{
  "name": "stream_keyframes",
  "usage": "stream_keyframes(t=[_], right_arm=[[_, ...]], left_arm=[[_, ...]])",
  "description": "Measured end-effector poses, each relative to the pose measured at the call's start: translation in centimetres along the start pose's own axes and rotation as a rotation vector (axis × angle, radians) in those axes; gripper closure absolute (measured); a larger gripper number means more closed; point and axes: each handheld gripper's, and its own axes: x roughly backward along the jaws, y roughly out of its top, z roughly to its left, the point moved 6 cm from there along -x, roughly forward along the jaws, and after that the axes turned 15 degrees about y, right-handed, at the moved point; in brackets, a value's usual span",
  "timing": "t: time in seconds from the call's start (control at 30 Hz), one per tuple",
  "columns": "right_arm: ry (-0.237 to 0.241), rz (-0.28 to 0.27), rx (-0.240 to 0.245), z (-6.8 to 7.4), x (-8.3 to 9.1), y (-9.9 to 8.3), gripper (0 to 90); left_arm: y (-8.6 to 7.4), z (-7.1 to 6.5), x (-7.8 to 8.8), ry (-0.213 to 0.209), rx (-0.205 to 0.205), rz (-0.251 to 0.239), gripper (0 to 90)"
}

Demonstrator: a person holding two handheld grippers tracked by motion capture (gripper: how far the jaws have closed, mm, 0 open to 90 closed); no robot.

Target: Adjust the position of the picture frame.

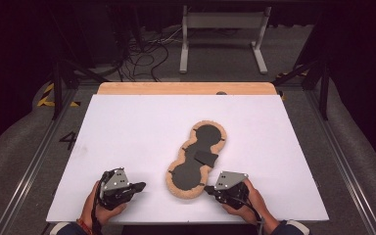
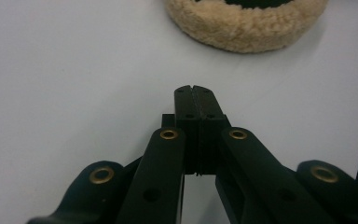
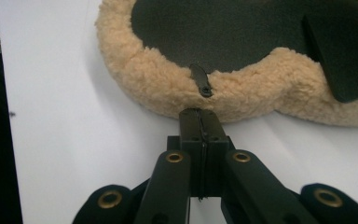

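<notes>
The fleece-rimmed pad (image 1: 197, 160) runs diagonally away, its near lobe just ahead of the clenched right gripper (image 1: 208, 188); the left gripper (image 1: 142, 186), also clenched, sits farther off.

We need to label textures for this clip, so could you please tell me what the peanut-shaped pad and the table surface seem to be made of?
The peanut-shaped pad has a tan rim that looks like fleece or sheepskin: curly, matte pile. Its dark centre seems a smooth felt or foam sheet, without sheen. The table surface looks like a smooth white matte board, over a wooden edge at the far side.
</notes>
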Motion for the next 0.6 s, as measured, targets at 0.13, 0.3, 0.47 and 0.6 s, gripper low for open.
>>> stream_keyframes(t=[0.13, 0.3, 0.47, 0.6], right_arm=[[0.017, -0.002, 0.015, 0.2, -1.0, 0.9, 90.0], [0.044, -0.037, 0.011, -0.2, -0.1, 1.1, 90.0], [-0.044, -0.118, -0.013, -2.8, 3.5, 1.7, 90.0], [-0.148, -0.147, -0.049, -6.3, 5.8, 2.1, 90.0]], left_arm=[[0.2, -0.6, -0.2, -0.010, 0.007, 0.019, 90.0], [0.3, -1.5, -0.4, -0.019, 0.025, 0.040, 90.0], [0.6, -2.4, -0.8, -0.033, 0.056, 0.062, 90.0], [1.1, -2.9, -1.3, -0.030, 0.074, 0.083, 90.0]])
